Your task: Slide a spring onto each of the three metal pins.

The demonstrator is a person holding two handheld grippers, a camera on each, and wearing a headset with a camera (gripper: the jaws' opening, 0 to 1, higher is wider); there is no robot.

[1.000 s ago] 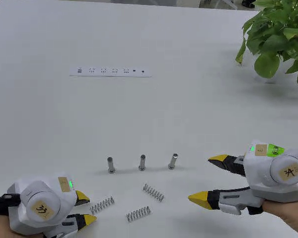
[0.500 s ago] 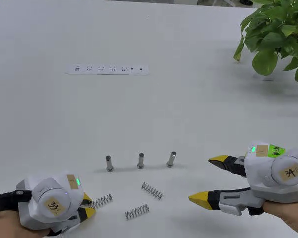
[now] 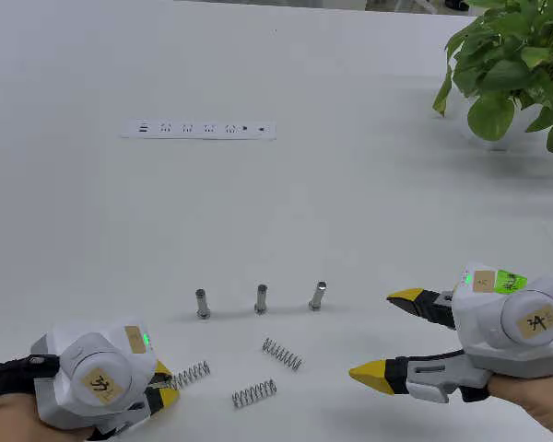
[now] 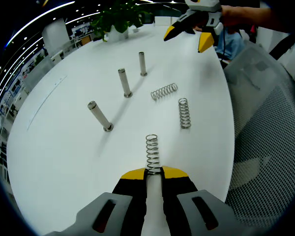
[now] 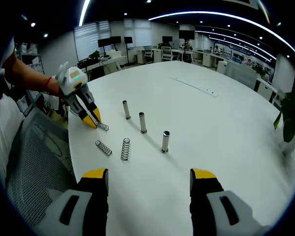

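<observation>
Since the spring (image 4: 152, 150) at the left gripper (image 4: 152, 173) is a thin open coil of wire, it is judged to be very light, easily squashed or bent sideways, and apt to roll or flick away across the smooth white desk (image 3: 350, 203) if squeezed hard. A gentle pinch at one end is therefore thought best, so that the far end is left free to be passed over a pin top. That hold appears to be taken here. In the left gripper view the jaws are drawn narrow, with the near end of the spring caught between their yellow tips at lower centre and the rest of the coil lying flat ahead of them. The three pins (image 3: 261, 298) are seen upright in a row at lower centre of the head view. They are stiff metal on small bases, and it is judged that they could be tipped by a sideways push. The other two springs (image 3: 282, 354) lie loose on the desk just below the pins. The left gripper is held low at the lower left of the head view, its jaws aimed toward the centre of the frame along the spring. The right gripper (image 3: 387, 334) is held at the lower right, pointed left toward the springs, well apart from them. Its jaws are spread wide and nothing is held in them.
</observation>
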